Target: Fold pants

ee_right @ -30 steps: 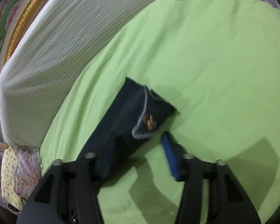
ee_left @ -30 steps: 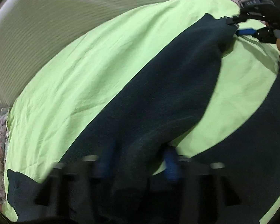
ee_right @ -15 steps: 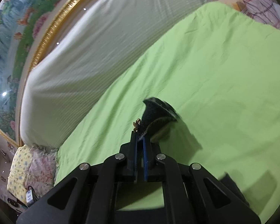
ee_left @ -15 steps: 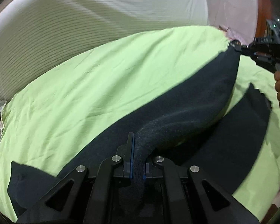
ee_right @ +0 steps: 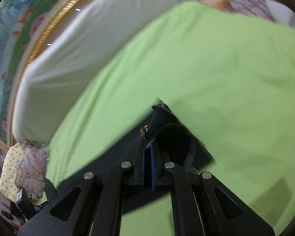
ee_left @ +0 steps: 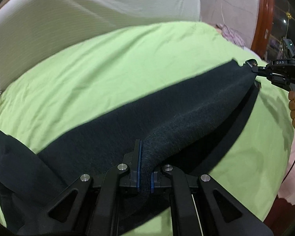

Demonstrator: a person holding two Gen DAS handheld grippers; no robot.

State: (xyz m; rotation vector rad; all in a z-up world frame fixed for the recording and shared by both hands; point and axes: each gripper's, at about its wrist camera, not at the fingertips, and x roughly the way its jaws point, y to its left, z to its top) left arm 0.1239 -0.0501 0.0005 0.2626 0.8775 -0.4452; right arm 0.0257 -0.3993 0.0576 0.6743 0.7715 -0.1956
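Note:
Dark navy pants point(ee_left: 167, 114) lie on a lime green bedsheet point(ee_left: 108, 63). My left gripper point(ee_left: 144, 175) is shut on a fold of the pants fabric near the bottom of the left wrist view. My right gripper point(ee_right: 147, 163) is shut on the other end of the pants point(ee_right: 167, 129), by a small gold zip or button. In the left wrist view the right gripper point(ee_left: 254, 69) holds the far end of one leg lifted above the sheet, with the leg stretched between the two grippers. A lower layer of the pants stays on the bed.
A white striped headboard cushion point(ee_left: 88, 15) runs along the far side of the bed. A gold picture frame point(ee_right: 49, 27) is behind it. Floral bedding point(ee_right: 23, 167) lies at the left. The bed's right edge drops to a pinkish cover point(ee_left: 293, 177).
Both grippers went from open to shut on the pants a second ago, then lifted the leg. The fabric is now raised and stretched between them.

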